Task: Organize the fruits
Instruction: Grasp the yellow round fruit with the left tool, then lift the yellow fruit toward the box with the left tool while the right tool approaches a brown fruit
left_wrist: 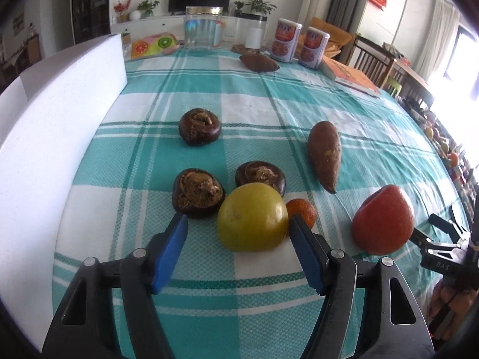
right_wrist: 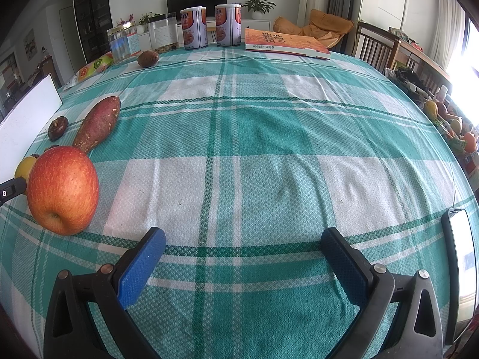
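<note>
My left gripper [left_wrist: 238, 249] is spread wide and low over the checked tablecloth [left_wrist: 269, 113], its blue fingers [left_wrist: 170, 252] on either side of a yellow apple [left_wrist: 252, 217]; the right pad looks to be just at the apple's flank, the left pad stands clear of it, so nothing is clamped. Touching or nearly touching the yellow apple are two dark water chestnuts [left_wrist: 198, 193] [left_wrist: 260, 177] behind it and a small orange [left_wrist: 302, 211] tucked at its right. A third water chestnut [left_wrist: 200, 126] sits apart, farther back, and a sweet potato [left_wrist: 324, 155] lies pointing toward me on the right. My right gripper [right_wrist: 242, 264] is also released, its jaws wide apart with only bare cloth between them; the red apple [right_wrist: 63, 190] stands on its side just left of its left finger, near but apart. A little of my right hand [left_wrist: 449, 308] shows behind that tool in the left view. At the far edge stand a glass jar [left_wrist: 203, 30] that looks empty, another clear jar [right_wrist: 164, 31] with something brown in the bottom, two tins [right_wrist: 209, 27], a book [right_wrist: 284, 43], a fruit-print packet [left_wrist: 154, 45] and a second sweet potato [left_wrist: 259, 62]. A white board [left_wrist: 60, 113] walls the left side. A phone [right_wrist: 461, 272] lies at the right edge; the middle of the cloth ahead of the right gripper is open.
</note>
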A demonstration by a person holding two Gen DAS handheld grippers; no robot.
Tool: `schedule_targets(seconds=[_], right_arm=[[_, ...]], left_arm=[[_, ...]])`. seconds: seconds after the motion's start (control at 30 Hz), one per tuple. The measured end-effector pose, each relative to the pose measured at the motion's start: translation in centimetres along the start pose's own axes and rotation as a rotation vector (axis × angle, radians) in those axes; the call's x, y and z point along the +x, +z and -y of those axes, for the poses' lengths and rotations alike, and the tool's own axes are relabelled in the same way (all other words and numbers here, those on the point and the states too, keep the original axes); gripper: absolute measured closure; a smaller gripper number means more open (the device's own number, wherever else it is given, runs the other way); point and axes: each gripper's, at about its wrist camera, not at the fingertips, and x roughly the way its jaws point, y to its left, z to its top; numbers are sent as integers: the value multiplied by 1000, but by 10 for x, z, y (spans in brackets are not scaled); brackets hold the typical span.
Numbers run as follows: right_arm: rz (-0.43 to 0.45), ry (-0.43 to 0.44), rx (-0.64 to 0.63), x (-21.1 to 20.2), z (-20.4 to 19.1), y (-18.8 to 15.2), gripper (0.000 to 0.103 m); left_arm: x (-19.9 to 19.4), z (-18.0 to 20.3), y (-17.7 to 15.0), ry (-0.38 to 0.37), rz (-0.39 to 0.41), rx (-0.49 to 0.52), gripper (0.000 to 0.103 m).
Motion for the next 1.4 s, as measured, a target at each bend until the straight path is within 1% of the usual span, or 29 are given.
schedule_targets(seconds=[0.03, 0.07, 0.1, 0.13, 0.2, 0.37, 0.5, 0.6, 0.7, 0.77, 0.87, 0.97, 1.0, 1.03, 1.07, 1.1, 1.17, 1.23, 1.27, 1.33, 1.37, 1.4], right_arm=[[0, 0, 0, 0, 0, 0, 0], [0, 0, 0, 0, 0, 0, 0], [0, 0, 0, 0, 0, 0, 0], [0, 0, 0, 0, 0, 0, 0], [0, -1, 0, 0, 0, 0, 0], [1, -1, -1, 0, 0, 0, 0], [1, -2, -1, 0, 0, 0, 0], [1, -3, -1, 0, 0, 0, 0], [1, -3, -1, 0, 0, 0, 0], [1, -3, -1, 0, -1, 0, 0], [0, -3, -1, 0, -1, 0, 0], [1, -5, -2, 0, -1, 0, 0], [1, -4, -2, 0, -1, 0, 0], [1, -3, -2, 0, -1, 0, 0], [1, -4, -2, 0, -1, 0, 0], [1, -4, -2, 0, -1, 0, 0], [1, -5, -2, 0, -1, 0, 0], [3, -1, -1, 0, -1, 0, 0], [12, 8, 4, -2, 0, 0, 1], [64, 16, 32, -13, 4, 0, 1], [80, 33, 41, -23, 1, 2, 2], [94, 89, 41, -34, -7, 7, 2]], left_arm=[[2, 3, 2, 3, 6, 14, 32], [3, 5, 2, -1, 10, 28, 39], [3, 6, 1, -24, 12, 35, 51], [2, 7, 0, -16, 8, 41, 51], [-6, 5, -7, -16, -1, 46, 51], [-32, -8, -35, -48, -49, 41, 52], [-49, -11, -54, -28, -65, 73, 51], [-52, -14, -66, -17, -75, 82, 49], [-48, -16, -67, -9, -78, 69, 48], [-46, -17, -64, -22, -66, 61, 47], [-39, -15, -62, -12, -59, 73, 42], [-29, -17, -59, -18, -67, 49, 38], [-28, -19, -57, -21, -59, 39, 35], [-28, -20, -55, -27, -46, 32, 35], [-28, -20, -53, -35, -34, 28, 36], [-28, -22, -51, -44, -29, 24, 51], [-28, -26, -51, -59, -30, -2, 51], [-33, -30, -55, -58, -23, -24, 51], [-36, -32, -58, -57, -29, -30, 51], [-45, -36, -64, -56, -26, -40, 51], [-50, -38, -67, -51, -20, -44, 51], [-54, -40, -70, -43, -13, -48, 51]])
